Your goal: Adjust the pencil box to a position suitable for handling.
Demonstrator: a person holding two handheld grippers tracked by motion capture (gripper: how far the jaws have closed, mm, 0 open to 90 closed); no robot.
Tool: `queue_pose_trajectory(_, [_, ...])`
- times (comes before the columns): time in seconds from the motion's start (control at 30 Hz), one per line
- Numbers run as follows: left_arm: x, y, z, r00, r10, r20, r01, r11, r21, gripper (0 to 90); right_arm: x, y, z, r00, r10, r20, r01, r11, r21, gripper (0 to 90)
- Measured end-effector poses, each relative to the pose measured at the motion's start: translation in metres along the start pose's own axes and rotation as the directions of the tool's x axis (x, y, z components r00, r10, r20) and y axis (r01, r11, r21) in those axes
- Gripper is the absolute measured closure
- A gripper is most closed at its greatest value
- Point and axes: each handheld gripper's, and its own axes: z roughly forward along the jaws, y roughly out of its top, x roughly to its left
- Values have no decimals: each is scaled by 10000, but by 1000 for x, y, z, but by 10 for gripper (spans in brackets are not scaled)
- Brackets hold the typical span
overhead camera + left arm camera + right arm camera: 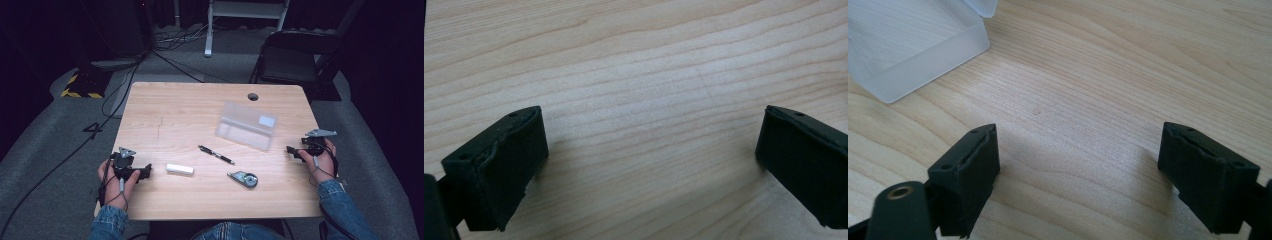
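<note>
Two black grippers rest at opposite edges of a pale wooden table (pixel 165 107) with fine straight grain and rounded corners. The left gripper (pixel 146 172), held in a hand, lies near the left edge, jaws spread wide over bare wood; the right gripper (pixel 292 150) lies at the right edge, jaws also released and holding nothing. Its jaws face a frosted, translucent plastic box (pixel 246 126), rectangular with softly rounded walls, lying open in the right half of the table. Nearer the person lie a small white block-shaped eraser (pixel 179 169), just beside the left gripper, a slim black pen (pixel 216 154) at the middle, and a rounded grey correction-tape dispenser (pixel 243 178). Beyond the table are grey carpet, trailing black cables and a dark folding chair (pixel 292 60).
</note>
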Motion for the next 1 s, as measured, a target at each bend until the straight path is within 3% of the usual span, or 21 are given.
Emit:
queue_pose_trajectory(0.1, [0, -2, -2, 9998, 137, 172, -137, 9999, 12, 9, 1, -1, -1, 9998, -134, -171, 132, 9999, -88, 232])
queue_pose_trajectory(0.47, [0, -3, -2, 9997, 181, 152, -182, 9998, 22, 7, 1, -1, -2, 9998, -143, -167, 142, 9998, -102, 245])
queue_pose_trajectory(0.63, [0, -2, -2, 9997, 184, 147, -185, 9998, 26, 7, 3, 0, -5, 9980, -392, -499, 387, 9992, -124, 400])
queue_pose_trajectory(0.83, [0, -2, -2, 9997, 182, 162, -183, 9998, 20, 6, 18, 10, -12, 9919, -770, -1011, 715, 9958, -575, 432])
queue_pose_trajectory(1.0, [0, -2, -2, 9997, 191, 158, -191, 9998, 23, 6, 32, 18, -16, 9858, -844, -1454, 763, 9953, -603, 421])
